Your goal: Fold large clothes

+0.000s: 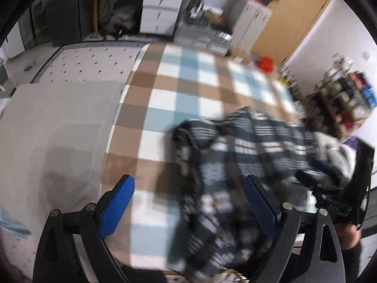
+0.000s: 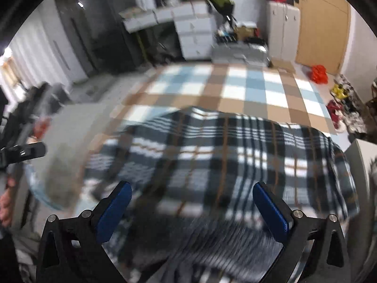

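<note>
A dark blue, white and tan plaid garment (image 1: 235, 155) lies rumpled on a brown, blue and white checked bedspread (image 1: 183, 82). My left gripper (image 1: 188, 202) hovers over the garment's near left part with its blue pads wide apart, open, and nothing pressed between them. In the right wrist view the same garment (image 2: 223, 153) spreads across the bedspread (image 2: 247, 87), blurred by motion. My right gripper (image 2: 192, 210) hangs above its near edge, open, with cloth below the jaws but not gripped. The left gripper's black frame (image 2: 21, 152) shows at the left edge, held by a hand (image 2: 7, 200).
A grey cover (image 1: 59, 129) and a white dotted mattress (image 1: 89, 63) lie left of the bedspread. White drawers (image 1: 160, 11) stand behind. A cluttered shelf (image 1: 346, 99) and a red bag (image 2: 318, 73) sit at the right, near a white cabinet (image 2: 282, 30).
</note>
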{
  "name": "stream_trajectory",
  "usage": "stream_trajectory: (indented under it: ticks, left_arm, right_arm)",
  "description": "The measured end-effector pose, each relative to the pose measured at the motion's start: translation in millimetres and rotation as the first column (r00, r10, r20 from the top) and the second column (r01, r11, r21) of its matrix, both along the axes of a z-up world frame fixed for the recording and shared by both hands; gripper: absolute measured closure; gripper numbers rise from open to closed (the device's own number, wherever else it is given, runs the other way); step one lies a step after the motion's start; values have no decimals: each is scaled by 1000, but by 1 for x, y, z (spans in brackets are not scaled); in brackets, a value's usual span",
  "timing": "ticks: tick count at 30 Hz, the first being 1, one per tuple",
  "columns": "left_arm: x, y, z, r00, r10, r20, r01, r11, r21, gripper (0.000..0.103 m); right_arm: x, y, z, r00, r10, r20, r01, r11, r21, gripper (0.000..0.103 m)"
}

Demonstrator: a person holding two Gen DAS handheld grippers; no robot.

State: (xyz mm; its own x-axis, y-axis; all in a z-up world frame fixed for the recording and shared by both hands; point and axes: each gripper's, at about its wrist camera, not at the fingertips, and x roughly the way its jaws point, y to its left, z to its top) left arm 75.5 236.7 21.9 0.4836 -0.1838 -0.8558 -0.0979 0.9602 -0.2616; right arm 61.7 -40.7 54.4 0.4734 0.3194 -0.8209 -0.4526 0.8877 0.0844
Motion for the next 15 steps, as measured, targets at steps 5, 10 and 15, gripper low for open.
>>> stream_trajectory:
  ticks: [5, 10, 15]
  left_arm:
    - [57, 4, -23, 998, 7, -64, -5, 999, 35, 12]
    - [92, -2, -34, 993, -51, -104, 63, 991, 115, 12]
    - [103, -17, -37, 972, -188, -139, 180, 982, -63, 12]
  right_arm:
    - [32, -10, -71, 974, -44, -221, -5, 976, -217, 1]
    - [13, -54, -92, 958, -23, -287, -33, 981, -191, 1]
    - [2, -74, -97, 966, -19, -260, -21, 988, -150, 0]
